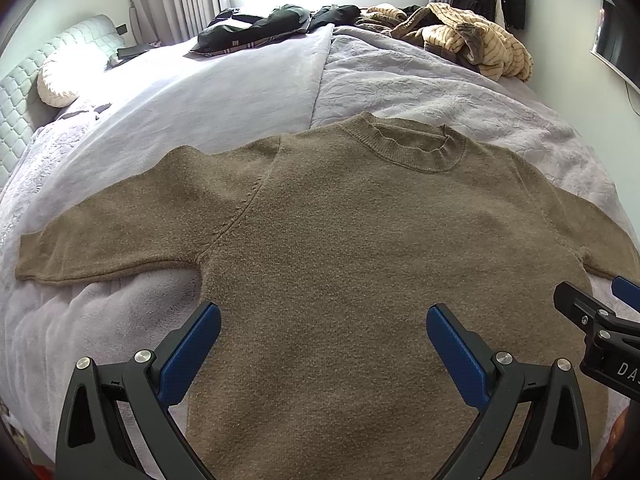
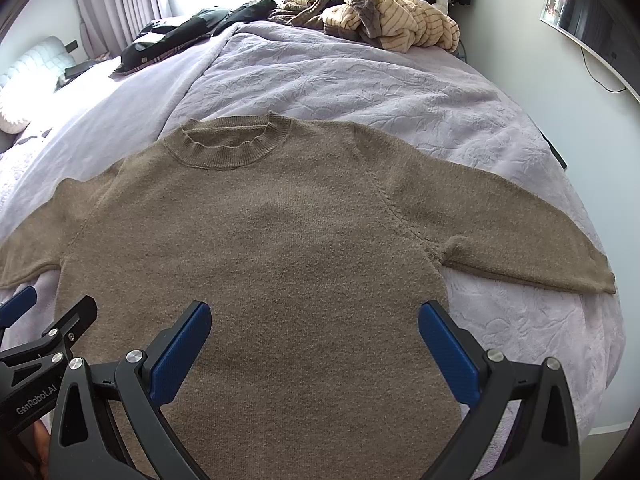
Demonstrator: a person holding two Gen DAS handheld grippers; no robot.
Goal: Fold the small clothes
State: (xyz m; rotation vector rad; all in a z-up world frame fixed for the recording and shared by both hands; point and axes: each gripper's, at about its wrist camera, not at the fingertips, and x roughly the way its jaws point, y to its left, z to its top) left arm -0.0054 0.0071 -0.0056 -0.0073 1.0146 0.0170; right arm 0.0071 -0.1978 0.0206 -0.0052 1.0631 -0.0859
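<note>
A brown knit sweater (image 1: 340,240) (image 2: 260,240) lies flat and face up on the bed, collar away from me and both sleeves spread out sideways. My left gripper (image 1: 323,320) hovers open over the sweater's lower body, with nothing between its blue pads. My right gripper (image 2: 314,318) is also open above the lower body, a little to the right of the left one. The right gripper's finger (image 1: 576,304) shows at the edge of the left wrist view, and the left gripper's finger (image 2: 80,312) at the edge of the right wrist view.
The bed is covered with a lilac blanket (image 1: 400,80) (image 2: 360,80). At its far side lie a heap of tan striped clothes (image 1: 472,36) (image 2: 400,12) and dark garments (image 1: 264,24) (image 2: 180,32). A quilted headboard (image 1: 24,92) and a pillow stand at the left; a screen (image 2: 588,8) hangs at the right.
</note>
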